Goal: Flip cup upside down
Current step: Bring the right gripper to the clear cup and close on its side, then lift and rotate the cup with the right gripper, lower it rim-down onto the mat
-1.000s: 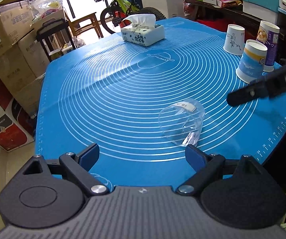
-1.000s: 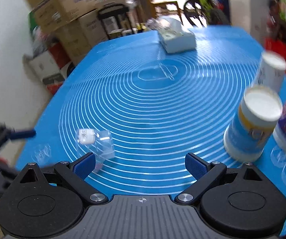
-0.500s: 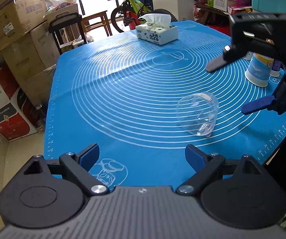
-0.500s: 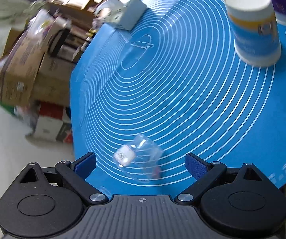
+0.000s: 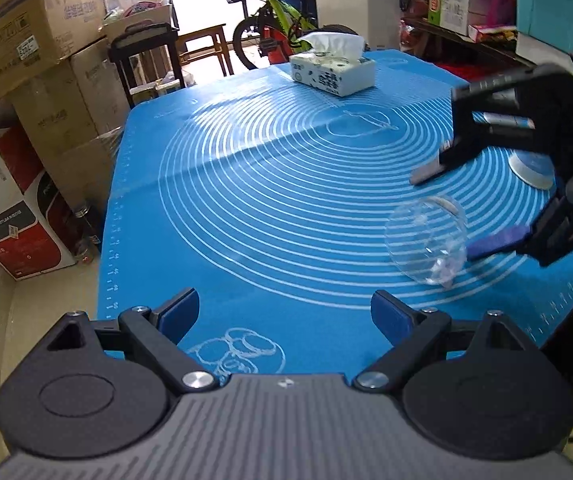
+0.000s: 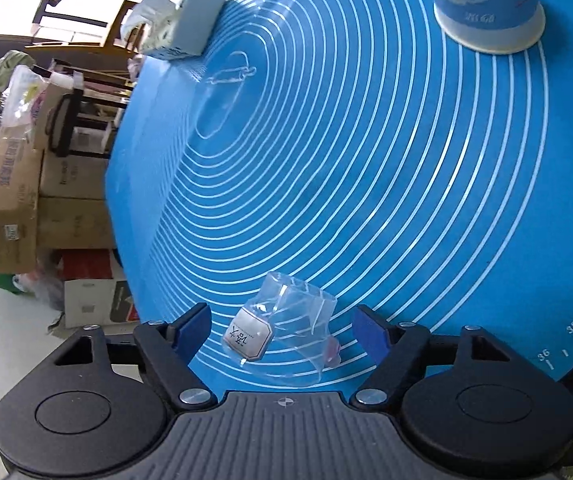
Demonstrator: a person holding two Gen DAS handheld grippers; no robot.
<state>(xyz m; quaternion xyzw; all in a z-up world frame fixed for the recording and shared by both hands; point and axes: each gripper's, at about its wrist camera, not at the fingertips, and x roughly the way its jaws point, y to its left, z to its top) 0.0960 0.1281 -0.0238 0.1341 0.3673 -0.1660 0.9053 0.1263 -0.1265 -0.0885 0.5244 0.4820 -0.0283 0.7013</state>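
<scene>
A clear plastic cup [image 5: 426, 242] lies on its side on the blue mat [image 5: 286, 200], at the right in the left wrist view. It has a white label on its base [image 6: 248, 334]. My right gripper [image 6: 282, 324] is open and rolled sideways, its fingers straddling the cup [image 6: 294, 328] without closing on it. In the left wrist view the right gripper [image 5: 452, 212] comes in from the right, one finger above the cup and one beside it. My left gripper [image 5: 286, 312] is open and empty, near the mat's front edge, left of the cup.
A tissue box [image 5: 332, 72] stands at the far end of the mat. An upside-down blue and white paper cup [image 6: 490, 12] stands at the right. Cardboard boxes [image 5: 38, 80], a stool and a bicycle [image 5: 270, 12] lie beyond the table's left and far edges.
My right gripper has rolled sideways and moved in until its open fingers straddle the lying cup. My left gripper has drawn back and to the left. The cup has stayed in place.
</scene>
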